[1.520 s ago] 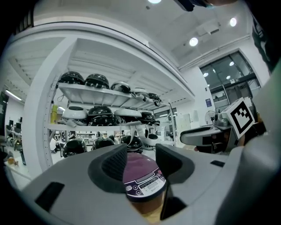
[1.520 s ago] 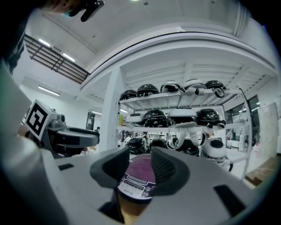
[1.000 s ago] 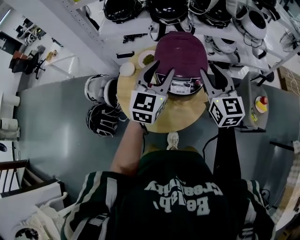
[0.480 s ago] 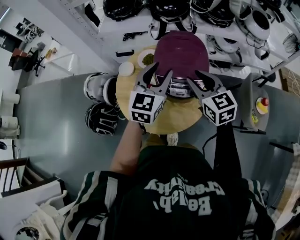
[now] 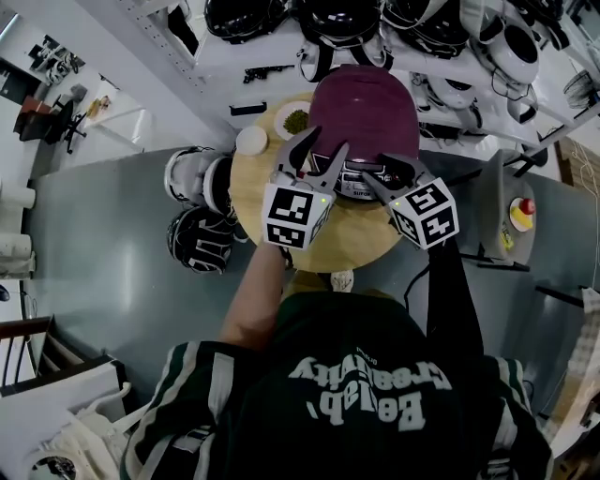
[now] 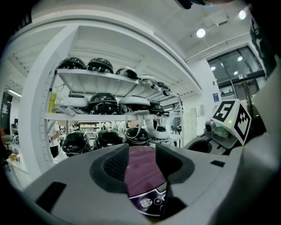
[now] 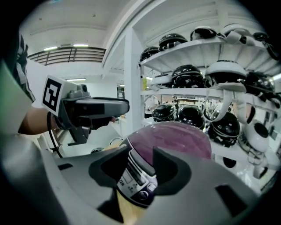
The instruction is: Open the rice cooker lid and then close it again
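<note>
Grey floor, white shelving [image 5: 234, 56] stacked with dark helmets [image 5: 337, 17] along the top of the head view. At upper centre, round wooden table [image 5: 361, 242] carrying rice cooker [image 5: 364, 131] at its far edge, purple lid [image 5: 366, 89] down, control panel [image 5: 361, 180] facing the wearer.

At the panel's left, left gripper [image 5: 327, 142], tips over the cooker's lower-left front, jaws parted, clamped on nothing. Lid and a strip of panel visible through the gap in the left gripper view.

At the panel's right, right gripper [image 5: 384, 169], angled toward upper left, jaws apart and just been widening. Panel buttons framed between its pads in the right gripper view, pads not pressed on anything.

Contact between either tip and the cooker shell: not resolvable. Cooker's lower front partly covered by both sets of fingers in the head view. Panel print too small to read.

Left of the cooker on the table: small plate of green bits [image 5: 295, 119] and a white round item [image 5: 253, 140], both apart from the left gripper. Two floor helmets [image 5: 199, 239] against the table's left edge.
</note>
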The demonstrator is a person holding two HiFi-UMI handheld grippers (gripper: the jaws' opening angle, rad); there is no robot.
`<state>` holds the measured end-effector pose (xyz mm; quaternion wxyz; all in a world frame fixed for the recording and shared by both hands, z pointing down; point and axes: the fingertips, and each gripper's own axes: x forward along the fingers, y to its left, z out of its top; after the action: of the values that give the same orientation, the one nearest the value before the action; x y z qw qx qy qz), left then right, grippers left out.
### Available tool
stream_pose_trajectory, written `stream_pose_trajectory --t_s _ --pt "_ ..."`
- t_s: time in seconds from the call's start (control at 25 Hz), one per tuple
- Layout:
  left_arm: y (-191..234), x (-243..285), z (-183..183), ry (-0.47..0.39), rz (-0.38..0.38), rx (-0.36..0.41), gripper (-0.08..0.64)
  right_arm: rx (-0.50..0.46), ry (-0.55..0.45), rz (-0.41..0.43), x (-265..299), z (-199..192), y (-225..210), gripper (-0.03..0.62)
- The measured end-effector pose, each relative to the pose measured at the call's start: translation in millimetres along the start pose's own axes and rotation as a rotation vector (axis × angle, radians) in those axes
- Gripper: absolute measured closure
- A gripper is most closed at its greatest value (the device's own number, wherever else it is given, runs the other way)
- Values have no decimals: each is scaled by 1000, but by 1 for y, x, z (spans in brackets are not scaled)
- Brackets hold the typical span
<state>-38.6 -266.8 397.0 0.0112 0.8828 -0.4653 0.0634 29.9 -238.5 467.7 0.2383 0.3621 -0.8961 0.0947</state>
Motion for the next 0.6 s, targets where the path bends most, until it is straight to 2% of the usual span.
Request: stream_pose_trajectory --t_s 0.36,0.6 --pt "5 6 -3 2 -5 -8 368 -54 98 80 16 -22 18 397" --pt "9 10 -7 11 -9 -15 368 -35 83 49 19 -27 17 410"
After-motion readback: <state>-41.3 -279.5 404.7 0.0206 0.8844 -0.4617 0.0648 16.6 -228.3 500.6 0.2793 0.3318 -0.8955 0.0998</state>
